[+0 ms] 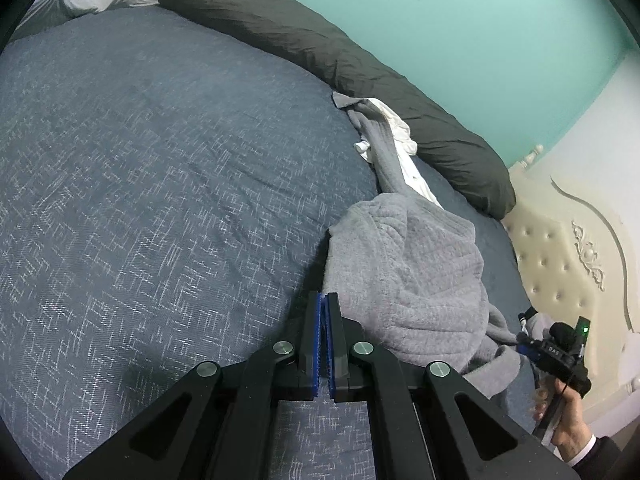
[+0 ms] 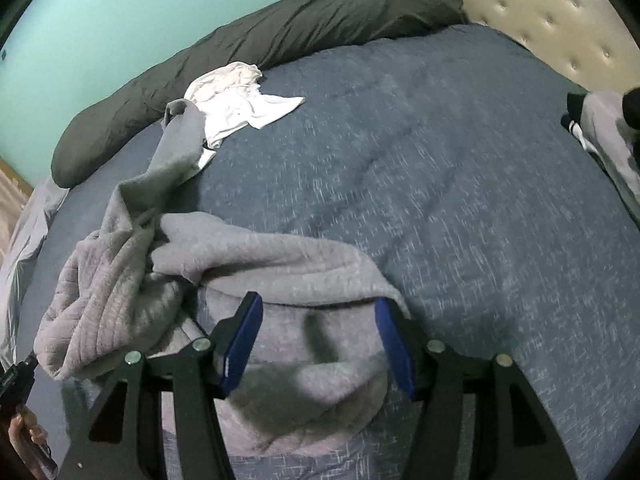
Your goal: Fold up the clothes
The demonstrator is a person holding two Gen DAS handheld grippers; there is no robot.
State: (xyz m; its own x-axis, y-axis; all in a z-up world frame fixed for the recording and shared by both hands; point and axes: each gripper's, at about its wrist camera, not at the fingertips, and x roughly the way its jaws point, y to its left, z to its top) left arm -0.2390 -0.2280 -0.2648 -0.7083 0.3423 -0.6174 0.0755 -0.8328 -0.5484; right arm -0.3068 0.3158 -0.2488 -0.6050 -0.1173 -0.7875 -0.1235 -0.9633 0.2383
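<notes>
while the left gripper sits closed and empty, the right gripper gapes wide over the grey garment's edge.

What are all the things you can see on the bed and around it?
grey garment: one, grey, crumpled on the near side of the bed
white garment: one, white, crumpled beside the long pillow
bedspread: one, blue with pale flecks, covering the bed
long pillow: one, dark grey, along the wall
headboard: one, cream, tufted
wall: teal
left gripper: fingers together, black with blue pads
right gripper: fingers apart over the grey garment
</notes>
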